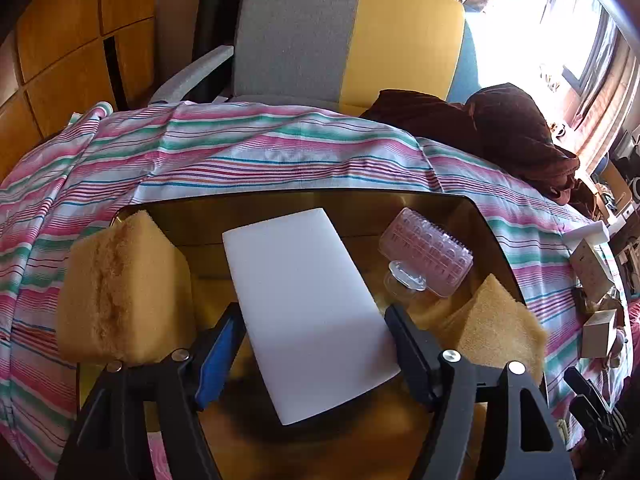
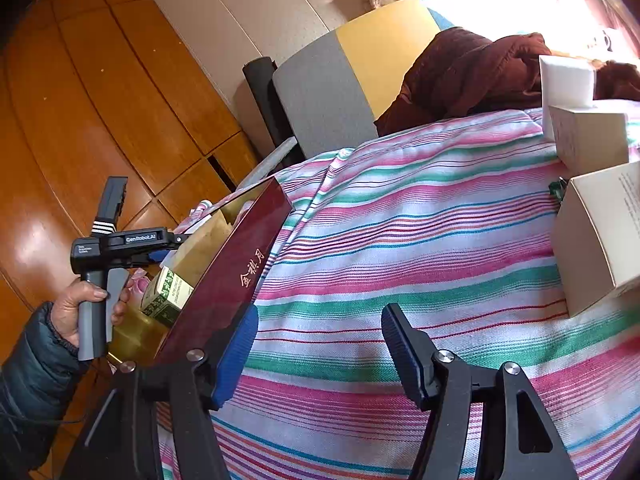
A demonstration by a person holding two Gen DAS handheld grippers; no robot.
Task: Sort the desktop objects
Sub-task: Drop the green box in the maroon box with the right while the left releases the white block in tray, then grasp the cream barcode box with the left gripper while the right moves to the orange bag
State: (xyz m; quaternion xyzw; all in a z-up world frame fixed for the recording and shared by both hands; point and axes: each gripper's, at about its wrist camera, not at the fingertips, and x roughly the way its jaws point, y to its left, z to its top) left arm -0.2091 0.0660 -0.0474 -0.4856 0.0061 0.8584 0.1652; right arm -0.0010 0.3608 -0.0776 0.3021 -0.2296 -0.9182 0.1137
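White block point(image 1: 308, 312) in left gripper point(image 1: 316, 344), jaws clamped on it, over box point(image 1: 486, 216).
Long axis runs fwd, tilted left; right gripper point(image 2: 318, 344) jaws apart, empty.

The white foam block point(image 1: 308, 312) at centre of the left wrist view looks matt and smooth. The two yellow sponges point(image 1: 120, 292) are coarse and porous. The tray point(image 2: 224, 276) has a glossy maroon outer wall and a shiny gold inside. The striped tablecloth point(image 2: 400, 240) is woven cloth. At right, cardboard boxes point(image 2: 596, 236) look matt.
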